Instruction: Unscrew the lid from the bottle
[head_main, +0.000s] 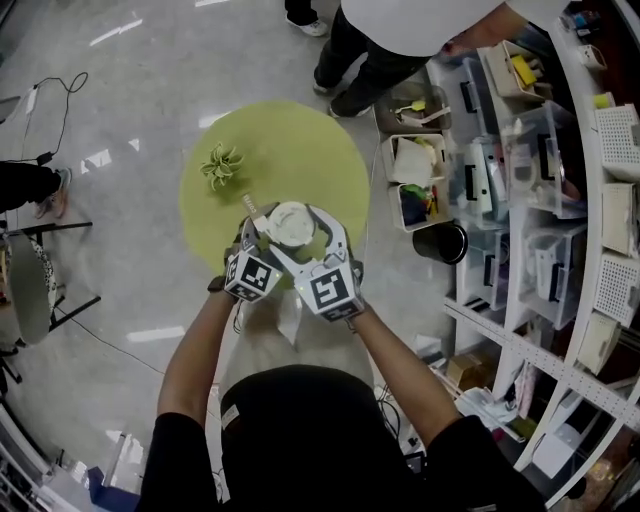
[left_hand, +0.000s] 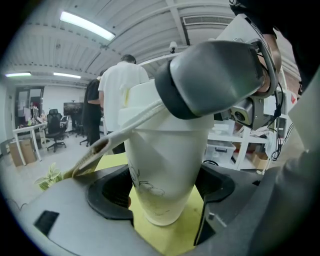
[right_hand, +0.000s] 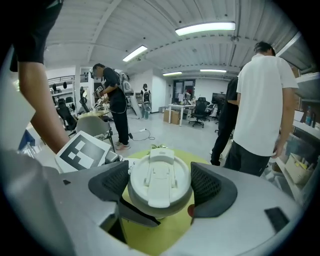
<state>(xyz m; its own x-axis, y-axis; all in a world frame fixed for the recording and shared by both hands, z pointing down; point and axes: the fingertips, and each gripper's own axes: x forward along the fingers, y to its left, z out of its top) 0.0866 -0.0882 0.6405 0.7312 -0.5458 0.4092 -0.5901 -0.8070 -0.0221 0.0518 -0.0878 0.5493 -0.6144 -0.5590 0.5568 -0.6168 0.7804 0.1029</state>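
A white bottle (left_hand: 165, 165) hangs just above the round green table (head_main: 300, 150), and my left gripper (left_hand: 162, 195) is shut on its lower body, a pad pressing on each side. On top sits its white flip lid (right_hand: 160, 182), which shows from above in the head view as the lid (head_main: 290, 224). My right gripper (right_hand: 160, 186) is shut on that lid, with a dark pad at each side of its rim. A beige carry strap (left_hand: 100, 150) sticks out from the lid towards the left. Both marker cubes sit side by side below the bottle in the head view.
A small green plant-like object (head_main: 221, 165) lies on the table's far left. A person (head_main: 400, 40) stands just beyond the table. Shelves with plastic bins (head_main: 520, 150) and a black bucket (head_main: 440, 242) line the right side. A chair (head_main: 30, 290) stands at the left.
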